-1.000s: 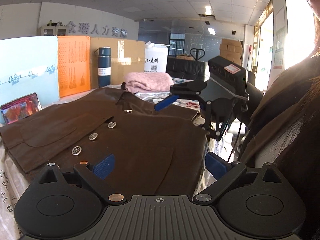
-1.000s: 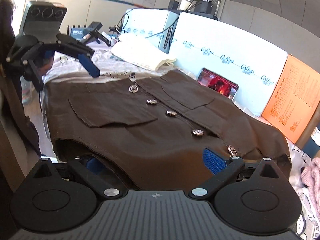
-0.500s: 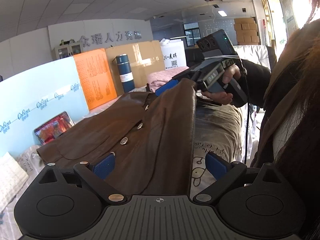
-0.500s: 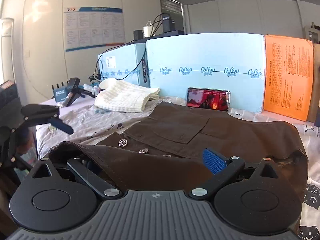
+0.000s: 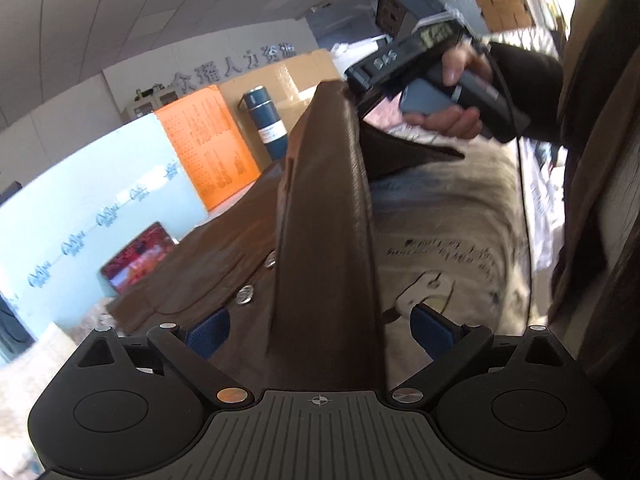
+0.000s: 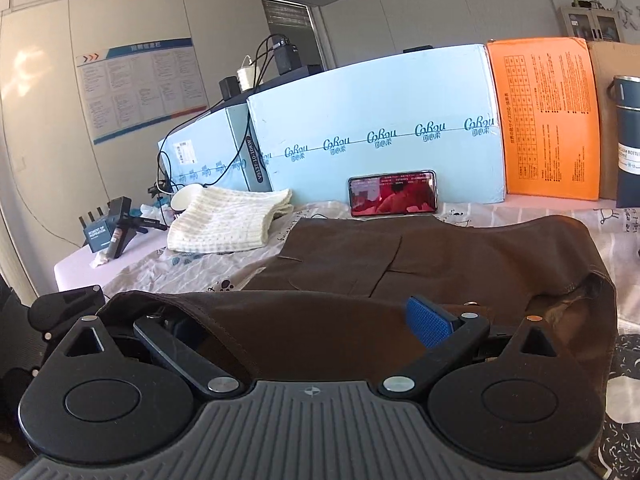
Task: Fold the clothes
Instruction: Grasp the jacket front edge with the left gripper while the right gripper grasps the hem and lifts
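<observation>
Brown jacket (image 5: 324, 240) edge between both grippers' jaws

Phone (image 6: 393, 193), flask (image 5: 266, 122), cream towel (image 6: 228, 220)

Brown buttoned jacket (image 5: 324, 248) on table, near edge lifted taut, folding over buttoned front.

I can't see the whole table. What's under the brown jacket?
Under the brown jacket lies a printed cloth, bared where the edge is lifted. Whatever lies beneath the flat part stays covered.
</observation>
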{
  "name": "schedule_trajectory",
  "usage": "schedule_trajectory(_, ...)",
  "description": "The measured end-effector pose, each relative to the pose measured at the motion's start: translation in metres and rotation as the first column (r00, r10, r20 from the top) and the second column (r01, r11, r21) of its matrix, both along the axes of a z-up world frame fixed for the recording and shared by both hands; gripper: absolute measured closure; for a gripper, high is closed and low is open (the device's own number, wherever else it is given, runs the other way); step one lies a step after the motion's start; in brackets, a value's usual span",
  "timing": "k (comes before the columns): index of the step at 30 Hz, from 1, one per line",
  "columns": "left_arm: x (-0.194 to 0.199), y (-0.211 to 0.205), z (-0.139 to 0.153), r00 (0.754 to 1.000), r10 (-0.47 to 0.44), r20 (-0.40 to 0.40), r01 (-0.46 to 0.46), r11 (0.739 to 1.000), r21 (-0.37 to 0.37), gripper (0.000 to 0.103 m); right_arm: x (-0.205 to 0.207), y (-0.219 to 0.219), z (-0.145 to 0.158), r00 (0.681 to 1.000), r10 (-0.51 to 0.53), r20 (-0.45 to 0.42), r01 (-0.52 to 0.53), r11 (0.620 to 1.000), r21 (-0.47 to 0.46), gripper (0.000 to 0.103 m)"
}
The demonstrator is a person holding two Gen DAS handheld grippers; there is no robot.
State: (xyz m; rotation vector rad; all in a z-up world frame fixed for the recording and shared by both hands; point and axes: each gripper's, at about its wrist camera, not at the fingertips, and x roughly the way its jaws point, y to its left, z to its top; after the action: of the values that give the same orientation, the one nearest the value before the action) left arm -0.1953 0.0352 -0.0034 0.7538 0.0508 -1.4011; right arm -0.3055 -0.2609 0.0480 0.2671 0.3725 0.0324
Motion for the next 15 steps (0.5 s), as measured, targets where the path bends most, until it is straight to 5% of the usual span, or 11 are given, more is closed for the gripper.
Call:
schedule_trajectory(2, 0.013, 0.003, -0.001, 0.999, 0.033, -0.024, -0.033, 0.999, -0.004, 0.016, -0.008, 0.003, -0.003, 1.000, 0.003, 0.005, -0.003, 0.999, -0.042, 0.002)
schedule_trajectory(3, 0.021, 0.005, -0.001, 0.997, 0.031, -0.072, -0.031, 0.999, -0.008, 0.040, -0.013, 0.005, -0.005, 1.000, 0.007, 0.008, -0.007, 0.997, -0.076, 0.002)
schedule_trajectory(5, 0.031, 0.010, 0.000, 0.989, 0.006, -0.147, -0.011, 0.999, -0.031, 0.070, -0.024, 0.011, -0.010, 1.000, 0.017, 0.003, -0.016, 0.987, -0.160, 0.002)
schedule_trajectory(10, 0.047, 0.013, 0.002, 0.973, 0.000, -0.230, -0.029, 0.992, -0.122, 0.080, -0.048, 0.022, -0.033, 0.994, 0.010, -0.109, -0.048, 0.937, -0.346, 0.002)
schedule_trajectory(15, 0.063, 0.010, 0.009, 0.949, 0.015, -0.314, -0.088, 0.971, -0.222, 0.081, -0.064, 0.016, -0.054, 0.965, -0.139, -0.224, 0.006, 0.859, -0.511, 0.002)
